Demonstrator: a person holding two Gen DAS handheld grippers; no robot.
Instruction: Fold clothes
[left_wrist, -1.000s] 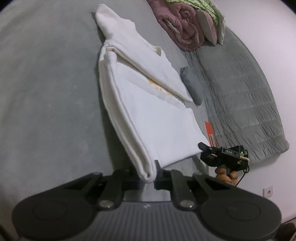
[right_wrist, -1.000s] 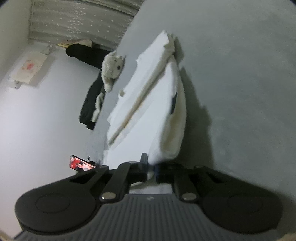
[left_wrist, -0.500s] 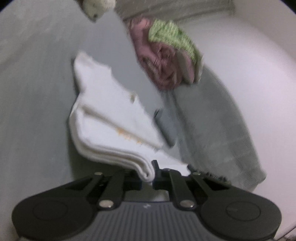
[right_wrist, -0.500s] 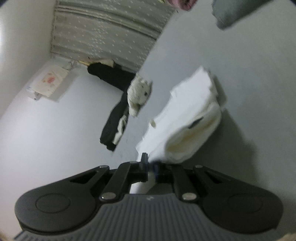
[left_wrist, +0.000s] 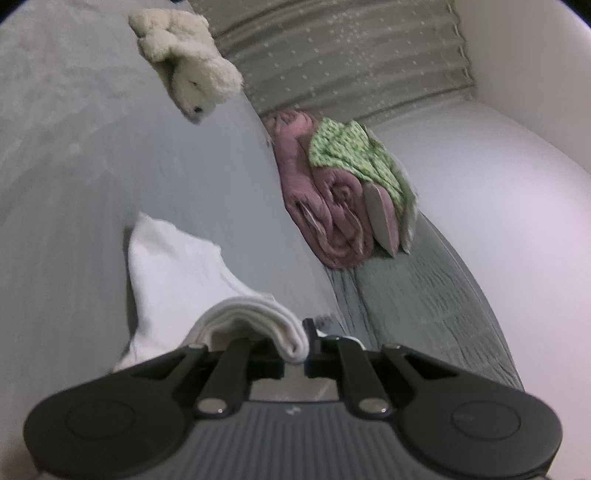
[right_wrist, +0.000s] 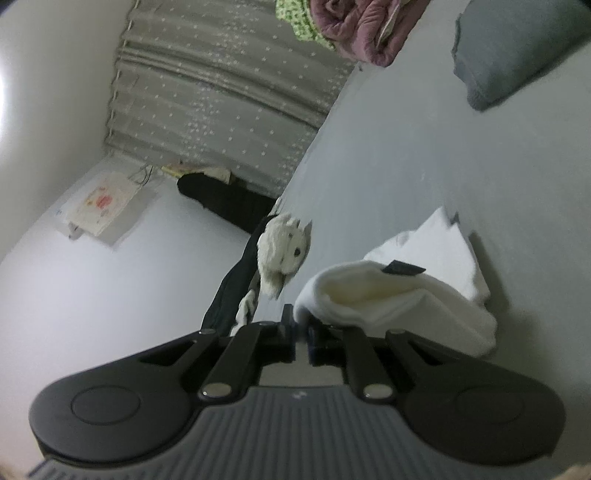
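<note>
Soft, light, floppy white garment (left_wrist: 173, 273), layers sagging between two pinch points; best held at the doubled near corners. Left gripper (left_wrist: 306, 341) and right gripper (right_wrist: 302, 325) jaws pinching those corners, far end trailing on grey bed (left_wrist: 203, 166), short of the plush toy (left_wrist: 188, 79); curtain (right_wrist: 221, 92) beyond.

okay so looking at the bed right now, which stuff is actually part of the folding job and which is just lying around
Part of the job:
white garment, pinched at its folded edge by both grippers
left gripper
right gripper

Just lying about:
white plush toy
rolled pink blanket
green patterned cloth
grey quilted cover
grey cushion
dark clothing
</note>
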